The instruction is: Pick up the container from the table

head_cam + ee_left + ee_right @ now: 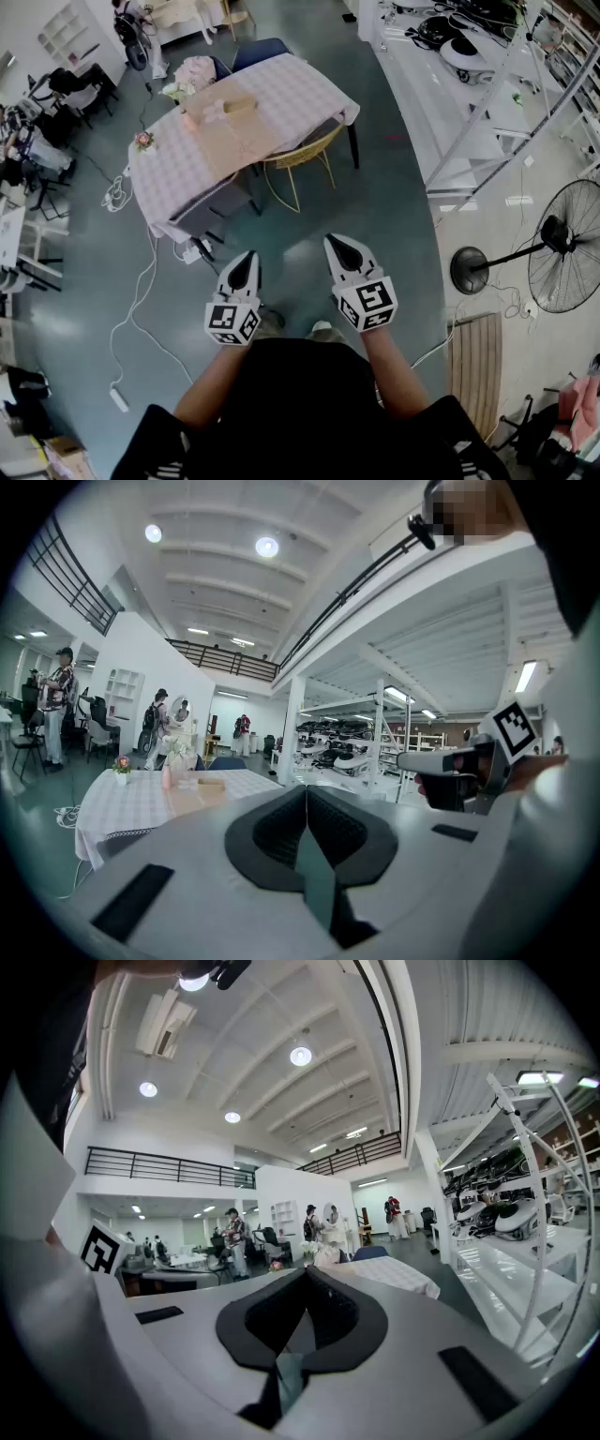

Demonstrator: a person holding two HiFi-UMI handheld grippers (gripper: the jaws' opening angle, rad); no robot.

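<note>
A small tan box-like container [238, 104] sits on a table with a checked cloth [309, 89] far ahead of me across the grey floor. The left gripper view shows that container [211, 782] low on the table [131, 803]. My left gripper [246, 255] and right gripper [334, 240] are held side by side in front of my body, well short of the table. Both point roughly level toward it. The left gripper [307, 791] has its jaws pressed together with nothing between them, and so does the right gripper [305, 1272].
A yellow wire chair [302, 159] stands at the table's near side, blue chairs [261, 49] at the far side. Flowers [142, 141] stand on the table. White shelving [469, 75] and a standing fan [562, 248] are at the right. A white cable [141, 300] lies on the floor. People stand in the distance [58, 700].
</note>
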